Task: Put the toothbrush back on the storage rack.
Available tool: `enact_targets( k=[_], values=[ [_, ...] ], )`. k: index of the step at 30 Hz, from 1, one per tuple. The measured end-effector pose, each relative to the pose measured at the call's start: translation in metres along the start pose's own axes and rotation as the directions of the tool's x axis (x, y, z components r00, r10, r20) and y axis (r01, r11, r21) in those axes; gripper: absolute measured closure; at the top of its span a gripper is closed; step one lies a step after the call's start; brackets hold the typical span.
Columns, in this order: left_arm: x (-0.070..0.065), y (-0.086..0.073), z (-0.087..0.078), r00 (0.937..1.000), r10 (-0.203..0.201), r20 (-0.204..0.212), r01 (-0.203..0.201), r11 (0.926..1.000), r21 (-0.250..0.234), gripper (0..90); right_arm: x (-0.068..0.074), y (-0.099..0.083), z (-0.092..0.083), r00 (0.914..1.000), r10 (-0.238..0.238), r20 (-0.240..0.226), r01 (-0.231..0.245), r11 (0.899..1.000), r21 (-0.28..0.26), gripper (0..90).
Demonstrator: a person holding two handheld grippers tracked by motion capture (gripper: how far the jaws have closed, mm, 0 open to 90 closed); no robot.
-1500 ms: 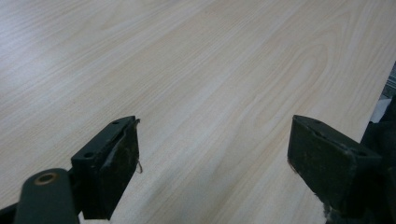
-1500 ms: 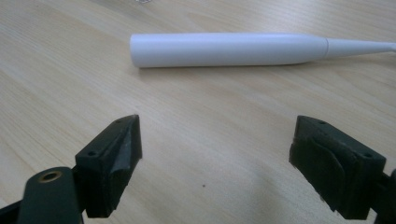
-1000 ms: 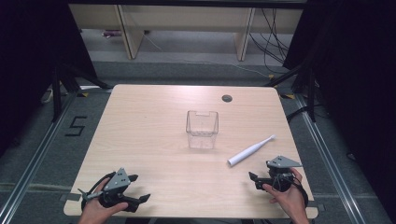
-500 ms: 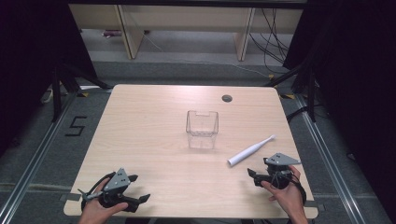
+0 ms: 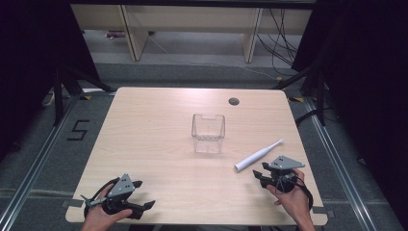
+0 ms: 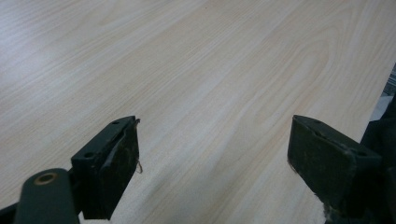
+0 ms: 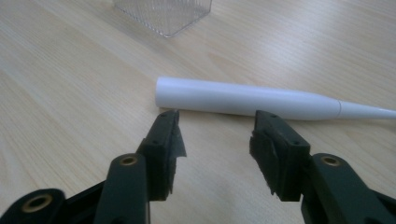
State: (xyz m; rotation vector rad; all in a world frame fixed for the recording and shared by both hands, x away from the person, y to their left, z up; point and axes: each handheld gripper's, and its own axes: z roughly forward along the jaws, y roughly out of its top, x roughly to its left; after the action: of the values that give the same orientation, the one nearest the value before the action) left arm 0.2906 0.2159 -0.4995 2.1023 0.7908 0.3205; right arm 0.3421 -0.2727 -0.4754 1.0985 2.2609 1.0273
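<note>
I see the toothbrush (image 5: 258, 155) lying flat at the table's (image 5: 154, 134) right, head pointing far-right, just beyond my right gripper (image 5: 263, 174), jaws parted and empty. Clear box (image 5: 208, 133) sits mid-table. Left gripper (image 5: 144, 195) wide, empty.

A black "5" on the floor (image 5: 78, 130)

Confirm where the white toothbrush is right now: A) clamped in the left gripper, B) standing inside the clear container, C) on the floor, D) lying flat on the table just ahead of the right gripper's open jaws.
D: the toothbrush lies flat on the table, just beyond the right gripper, whose jaws stand open and short of it.
</note>
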Motion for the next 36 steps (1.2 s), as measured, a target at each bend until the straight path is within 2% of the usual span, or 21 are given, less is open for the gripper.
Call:
enact_targets(
  k=[4, 5, 6, 9, 10, 13, 14, 15, 18, 19, 20, 21, 22, 24, 26, 28, 29, 30, 33, 34, 36],
  values=[
    [0.001, 0.000, -0.002, 1.0000, 0.006, -0.001, -0.006, 1.0000, 0.006, 16.1, 0.002, 0.003, 0.002, 0.9998, 0.010, -0.016, -0.010, 1.000, 0.003, 64.6],
    [0.001, 0.000, -0.002, 1.0000, -0.005, -0.002, 0.005, 1.0000, -0.004, 16.2, 0.003, 0.006, 0.007, 0.9994, 0.014, -0.030, -0.014, 1.000, 0.017, 69.9],
    [0.001, 0.000, -0.002, 1.0000, -0.005, -0.002, 0.005, 1.0000, -0.004, 16.2, 0.001, 0.007, 0.009, 0.9994, -0.019, -0.030, 0.019, 1.000, 0.015, 72.0],
    [0.001, 0.000, -0.003, 1.0000, 0.008, -0.004, -0.008, 0.9999, 0.009, 16.2, 0.000, 0.011, 0.013, 0.9991, -0.001, -0.043, 0.001, 1.000, 0.004, 78.5],
    [0.001, 0.000, -0.002, 1.0000, 0.001, -0.006, -0.001, 1.0000, 0.002, 16.2, 0.002, 0.012, 0.014, 0.9985, 0.027, -0.049, -0.026, 1.000, 0.006, 80.1],
    [0.000, 0.000, -0.002, 0.9998, -0.019, -0.001, 0.019, 0.9996, -0.019, 16.1, 0.000, 0.017, 0.018, 0.9984, -0.011, -0.056, 0.010, 1.000, -0.007, 86.2],
    [0.001, 0.000, -0.002, 1.0000, -0.007, 0.004, 0.008, 0.9999, -0.012, 16.1, 0.002, 0.018, 0.019, 0.9983, 0.005, -0.058, -0.005, 1.000, -0.004, 87.5],
    [0.000, 0.000, -0.003, 1.0000, -0.005, 0.003, 0.006, 0.9999, -0.009, 16.1, 0.001, 0.019, 0.021, 0.9983, -0.025, -0.053, 0.024, 1.000, -0.014, 88.7],
    [-0.001, -0.001, -0.002, 0.9998, -0.020, 0.002, 0.020, 0.9997, -0.015, 16.1, 0.003, 0.024, 0.025, 0.9975, -0.032, -0.063, 0.031, 0.999, -0.009, 90.0],
    [0.001, -0.001, -0.003, 1.0000, 0.007, -0.005, -0.007, 0.9999, 0.011, 16.2, 0.003, 0.025, 0.027, 0.9974, -0.046, -0.055, 0.046, 0.999, -0.012, 90.0],
    [0.001, -0.001, -0.003, 1.0000, 0.006, -0.004, -0.006, 0.9999, 0.009, 16.1, 0.004, 0.027, 0.028, 0.9976, -0.032, -0.061, 0.032, 0.999, -0.005, 90.0],
    [-0.001, -0.001, -0.002, 0.9998, -0.020, 0.002, 0.020, 0.9997, -0.014, 16.2, 0.005, 0.028, 0.030, 0.9978, -0.028, -0.060, 0.027, 1.000, -0.010, 90.0],
    [0.001, 0.000, -0.003, 1.0000, 0.010, -0.002, -0.010, 0.9999, 0.007, 16.2, 0.005, 0.030, 0.031, 0.9976, -0.034, -0.060, 0.033, 0.999, -0.008, 90.0],
    [0.001, 0.000, -0.003, 0.9999, 0.010, -0.005, -0.010, 0.9999, 0.004, 16.1, 0.005, 0.031, 0.034, 0.9975, -0.038, -0.060, 0.038, 0.999, -0.003, 90.0],
    [-0.001, -0.001, -0.002, 0.9998, -0.019, 0.002, 0.019, 0.9997, -0.015, 16.2, 0.004, 0.036, 0.039, 0.9971, -0.048, -0.059, 0.048, 0.999, -0.010, 90.0],
    [0.002, 0.000, -0.003, 0.9999, 0.017, -0.004, -0.017, 0.9997, 0.017, 16.1, 0.006, 0.038, 0.041, 0.9969, -0.039, -0.068, 0.039, 0.999, -0.001, 90.0],
    [0.002, -0.001, -0.003, 0.9999, 0.012, -0.004, -0.012, 0.9998, 0.014, 16.2, 0.005, 0.039, 0.043, 0.9966, -0.051, -0.065, 0.050, 0.999, -0.006, 90.0],
    [-0.001, -0.001, -0.002, 0.9998, -0.018, 0.003, 0.018, 0.9997, -0.014, 16.2, 0.007, 0.041, 0.044, 0.9971, -0.033, -0.068, 0.034, 0.999, 0.006, 90.0],
    [-0.001, 0.000, -0.001, 0.9998, -0.018, 0.006, 0.018, 0.9994, -0.028, 16.2, 0.007, 0.044, 0.050, 0.9965, -0.040, -0.074, 0.041, 0.999, 0.011, 90.0],
    [-0.001, 0.000, -0.002, 1.0000, -0.009, 0.002, 0.009, 0.9999, -0.011, 16.2, 0.006, 0.044, 0.052, 0.9955, -0.063, -0.071, 0.063, 0.998, 0.002, 90.0],
    [0.001, -0.001, -0.003, 1.0000, 0.002, -0.001, -0.002, 1.0000, -0.001, 16.2, 0.007, 0.046, 0.052, 0.9962, -0.040, -0.078, 0.042, 0.999, 0.020, 90.0]
  ],
)
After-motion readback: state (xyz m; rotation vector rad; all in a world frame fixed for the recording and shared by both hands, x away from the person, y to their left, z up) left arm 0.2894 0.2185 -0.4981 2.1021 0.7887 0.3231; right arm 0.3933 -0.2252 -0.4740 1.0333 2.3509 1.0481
